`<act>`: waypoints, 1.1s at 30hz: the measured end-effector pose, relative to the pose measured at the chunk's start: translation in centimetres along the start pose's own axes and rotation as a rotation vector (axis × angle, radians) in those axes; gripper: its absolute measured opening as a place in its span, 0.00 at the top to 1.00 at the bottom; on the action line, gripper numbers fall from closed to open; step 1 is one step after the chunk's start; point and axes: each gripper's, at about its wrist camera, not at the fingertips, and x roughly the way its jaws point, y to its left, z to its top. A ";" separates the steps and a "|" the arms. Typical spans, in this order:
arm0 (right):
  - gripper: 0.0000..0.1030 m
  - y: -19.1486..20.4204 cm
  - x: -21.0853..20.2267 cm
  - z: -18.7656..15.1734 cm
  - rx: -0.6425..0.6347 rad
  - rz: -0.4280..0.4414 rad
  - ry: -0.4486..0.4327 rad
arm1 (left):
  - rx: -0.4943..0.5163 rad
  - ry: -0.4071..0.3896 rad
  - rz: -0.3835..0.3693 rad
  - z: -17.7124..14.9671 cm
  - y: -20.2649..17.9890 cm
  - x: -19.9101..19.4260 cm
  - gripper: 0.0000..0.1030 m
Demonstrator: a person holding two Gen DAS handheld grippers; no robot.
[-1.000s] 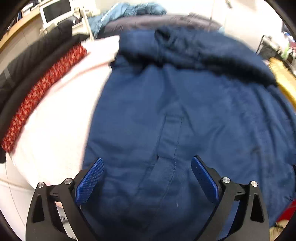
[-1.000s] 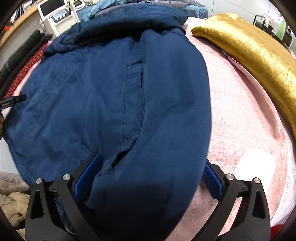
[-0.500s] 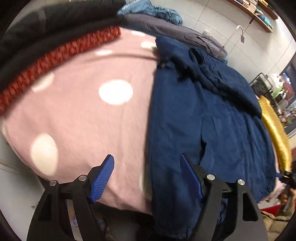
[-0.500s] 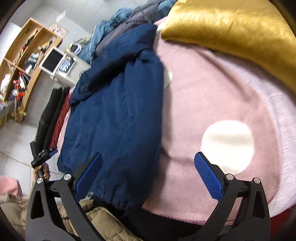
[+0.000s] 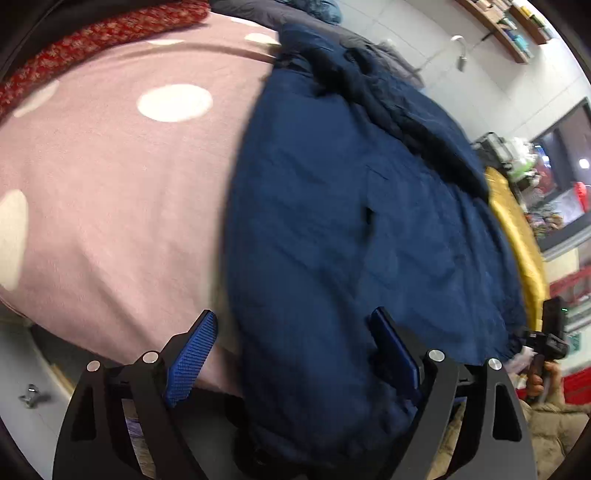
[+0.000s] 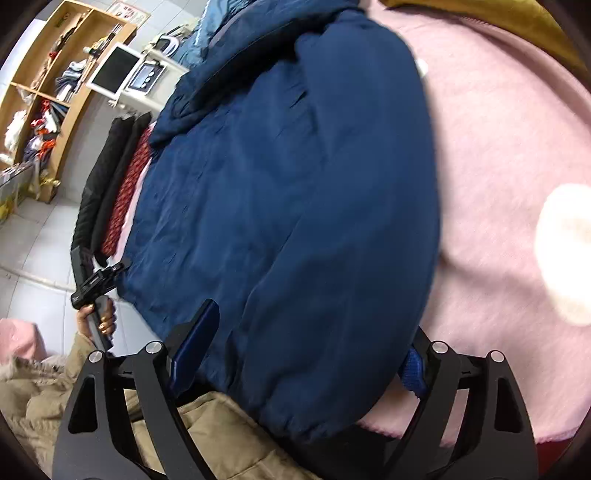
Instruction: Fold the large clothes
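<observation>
A navy blue jacket [image 5: 351, 221] lies spread on a pink blanket with white dots [image 5: 110, 177]. Its hem hangs over the near edge. My left gripper [image 5: 291, 354] is open, its jaws standing astride the jacket's left hem corner. My right gripper [image 6: 310, 354] is open, its jaws astride the jacket's [image 6: 295, 184] right hem corner. Neither gripper has closed on the cloth. The right gripper also shows in the left wrist view [image 5: 550, 339], and the left gripper in the right wrist view [image 6: 96, 280].
A red knitted cloth [image 5: 92, 40] and black garments [image 6: 107, 177] lie along the left edge. A golden cushion [image 5: 521, 236] lies at the right. More clothes are piled at the far end [image 6: 207, 33]. Wooden shelves [image 6: 48, 81] stand behind.
Both grippers have dropped from over the jacket's middle to its near hem and moved apart to its two corners. Both stayed open.
</observation>
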 end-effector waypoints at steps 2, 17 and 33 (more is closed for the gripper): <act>0.29 0.3 0.5 -0.8 -0.022 -0.012 0.027 | 0.012 0.000 -0.024 -1.0 -0.7 0.4 0.23; 0.78 4.0 -2.7 0.6 -0.114 0.187 -0.051 | 0.212 -0.153 -0.087 1.6 -8.6 -5.3 0.84; 0.81 4.5 -9.5 -7.8 -0.187 0.202 -0.058 | 0.608 0.069 -0.121 -4.5 -10.0 -7.9 0.84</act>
